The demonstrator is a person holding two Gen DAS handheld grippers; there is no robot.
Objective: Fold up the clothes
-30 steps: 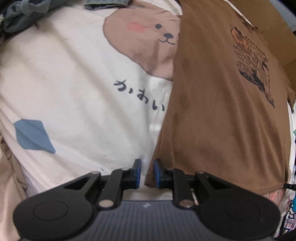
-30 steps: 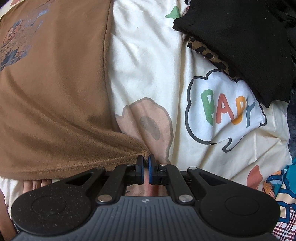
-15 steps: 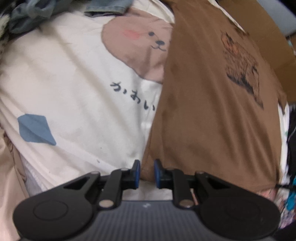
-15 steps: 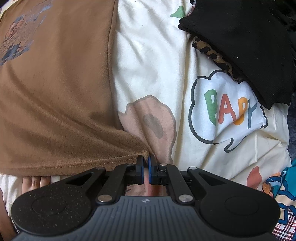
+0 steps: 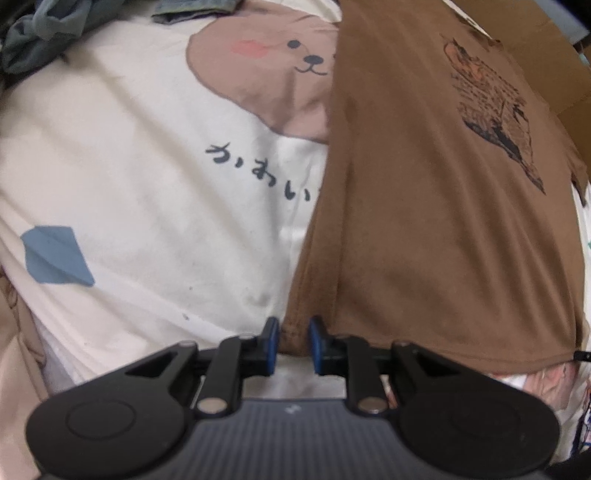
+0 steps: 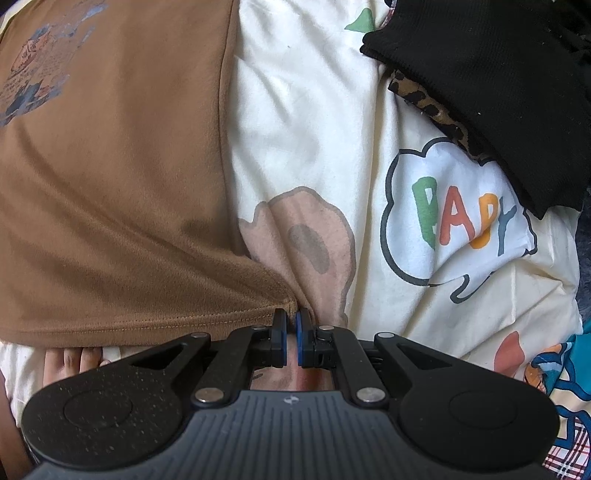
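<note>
A: Where is the shirt?

B: The brown T-shirt (image 5: 424, 206) lies flat on the cream blanket (image 5: 129, 184). In the left view it fills the side from 12 o'clock round to 4 o'clock. In the right view it fills the side from 8 o'clock up to 11 o'clock.

A: What is the left gripper (image 5: 291, 341) doing?

B: Its blue pads stand a little apart. They have just opened a bit more. The bottom corner of the shirt sits in the gap between them. The pads do not look like they squeeze it.

A: And the right gripper (image 6: 290, 338)?

B: Its pads are pinched together on the other bottom corner of the shirt, right at the stitched hem. It points down at the bed.

A: What is on the blanket?

B: A brown bear face (image 5: 266, 70) at 12 o'clock in the left view, with dark writing under it and a blue shape (image 5: 55, 260) at 9 o'clock. In the right view there is a cloud with colored letters (image 6: 458, 221) at 3 o'clock.

A: Any other clothes?

B: A black garment (image 6: 498, 74) lies at 1 o'clock in the right view, on top of some leopard-spot cloth (image 6: 424, 99). Grey-blue cloth (image 5: 44, 33) is bunched at 10 o'clock in the left view.

A: Can you see the person?

B: Just fingers (image 6: 70, 363) peeking out under the shirt hem at 8 o'clock in the right view.
</note>
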